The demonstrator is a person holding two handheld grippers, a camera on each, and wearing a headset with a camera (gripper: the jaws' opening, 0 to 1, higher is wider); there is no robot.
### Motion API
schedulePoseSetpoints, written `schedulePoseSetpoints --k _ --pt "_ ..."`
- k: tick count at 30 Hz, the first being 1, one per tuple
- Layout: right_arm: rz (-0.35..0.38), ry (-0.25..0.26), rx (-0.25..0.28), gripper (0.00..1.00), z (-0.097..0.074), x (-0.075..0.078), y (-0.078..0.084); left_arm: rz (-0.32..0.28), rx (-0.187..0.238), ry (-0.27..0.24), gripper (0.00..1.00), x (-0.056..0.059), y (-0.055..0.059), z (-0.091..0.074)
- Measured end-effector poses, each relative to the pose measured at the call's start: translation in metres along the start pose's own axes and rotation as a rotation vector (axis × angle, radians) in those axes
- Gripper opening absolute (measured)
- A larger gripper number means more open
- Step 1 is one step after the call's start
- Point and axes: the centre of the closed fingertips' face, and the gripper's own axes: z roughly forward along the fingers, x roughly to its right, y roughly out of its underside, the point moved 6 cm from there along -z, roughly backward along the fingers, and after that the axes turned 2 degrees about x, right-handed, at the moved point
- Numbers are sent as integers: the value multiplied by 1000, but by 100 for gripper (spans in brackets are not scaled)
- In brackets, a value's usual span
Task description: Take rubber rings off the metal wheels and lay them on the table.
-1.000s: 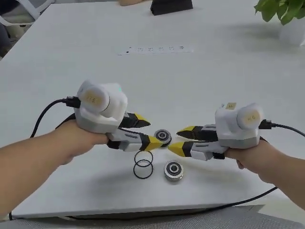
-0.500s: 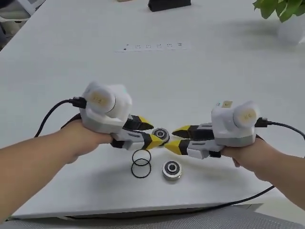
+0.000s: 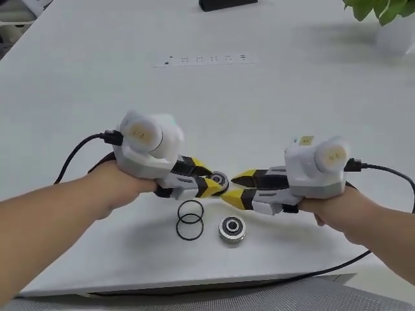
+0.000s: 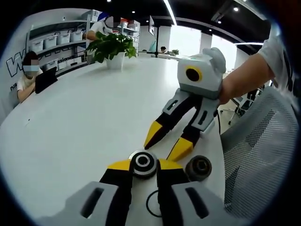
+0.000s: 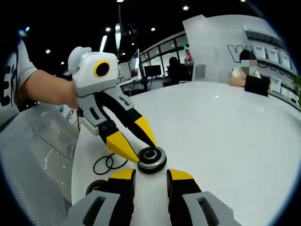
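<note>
Since 1 s ago the R tool (image 3: 233, 187) has edged in toward the L tool (image 3: 213, 179), so the gap betw. their yellow tips at frame centre of the head view is narrower. The rubber rings (image 3: 190, 219) and the second wheel (image 3: 232, 229) lie as before. L tool: jaws nearly closed, pinching a wheel (image 3: 219, 179) by its rim, one yellow tip each side. In the left gripper view that wheel (image 4: 143, 163) sits lower centre, right betw. the tips, face toward the camera. R tool: jaws part open, nothing in them. In the right gripper view its two tips flank the lower centre & the wheel (image 5: 151, 160) lies just ahead of them, centred on the gap. Very near, but whether touching I can't tell. Second wheel lies flat on the bench (image 3: 272, 103), lower centre of the head view, below & a bit right of the held one, under the R tool's tips. Rubber rings: two, overlapping, flat on the bench just left of the second wheel, apart from it, below the L tool. Whether the held wheel carries a ring: can't tell. Plant (image 3: 382, 11) at upper right.
</note>
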Motion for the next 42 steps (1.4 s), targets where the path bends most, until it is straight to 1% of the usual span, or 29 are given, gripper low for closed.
schedulePoseSetpoints --k 4,7,11,17,20,21,22,27,36,42 --pt "0 -1 1 24 0 1 -1 11 -1 -3 11 0 -1 2" --pt "1 0 2 24 1 1 -1 42 -7 -7 10 0 -1 3" --pt "-1 -1 2 24 1 2 -1 64 -9 -11 10 0 -2 2" --pt "-4 -5 6 24 3 1 -4 66 -9 -10 10 1 -3 2" --pt "-5 -7 7 24 4 1 -4 64 -8 -17 8 1 -4 2" --pt "-6 -7 6 24 4 1 -4 66 -10 -20 7 1 -3 2" --pt "-6 -8 6 24 4 1 -4 83 -11 -16 7 2 -5 3" --pt "-11 -6 0 24 6 1 -4 84 -9 -17 7 2 -6 4" --pt "-16 -5 -4 23 10 2 -5 86 -11 -23 7 2 -5 3" --pt "-23 -2 -8 22 9 2 -4 85 -11 -26 7 1 -3 3"
